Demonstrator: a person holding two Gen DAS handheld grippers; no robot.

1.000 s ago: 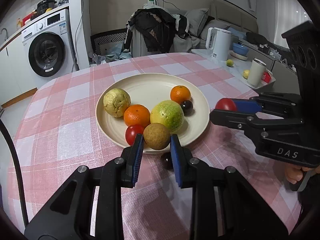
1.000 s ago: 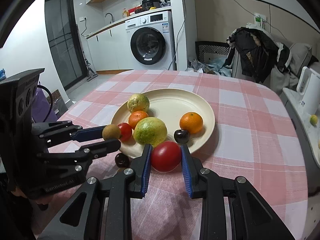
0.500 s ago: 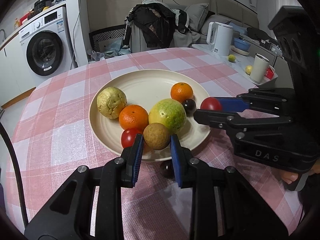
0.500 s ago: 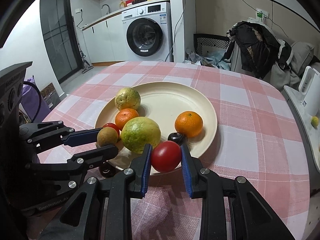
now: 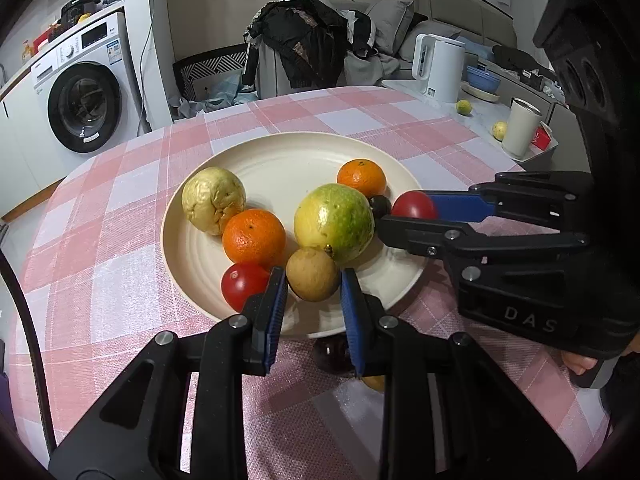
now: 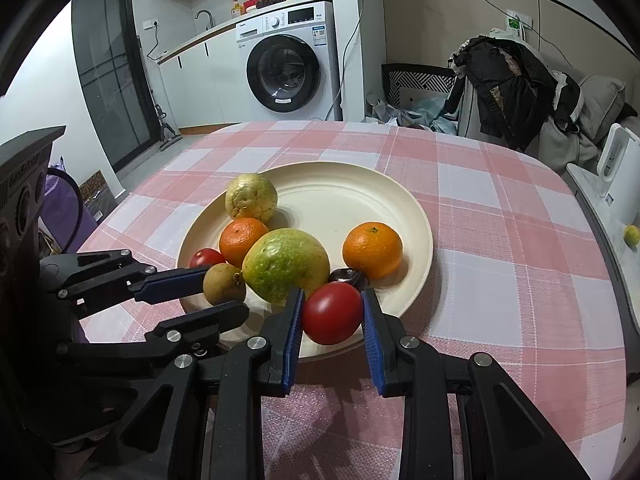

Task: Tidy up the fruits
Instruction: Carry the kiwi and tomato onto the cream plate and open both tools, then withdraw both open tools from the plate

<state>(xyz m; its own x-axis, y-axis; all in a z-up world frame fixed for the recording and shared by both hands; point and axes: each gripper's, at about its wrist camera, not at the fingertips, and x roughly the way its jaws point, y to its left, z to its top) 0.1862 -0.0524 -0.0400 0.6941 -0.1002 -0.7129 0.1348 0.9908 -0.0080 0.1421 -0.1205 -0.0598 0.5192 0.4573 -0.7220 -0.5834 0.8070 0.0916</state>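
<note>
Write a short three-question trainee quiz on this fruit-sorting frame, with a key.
1. True or false: the left tool holds a small brown fruit over the plate.
2. What does the right tool hold? A) an orange B) a red tomato C) a dark plum
3. How many oranges lie on the plate?

Key:
1. True
2. B, the red tomato
3. Two: one orange beside the big green fruit, another orange apart on the other side.
</note>
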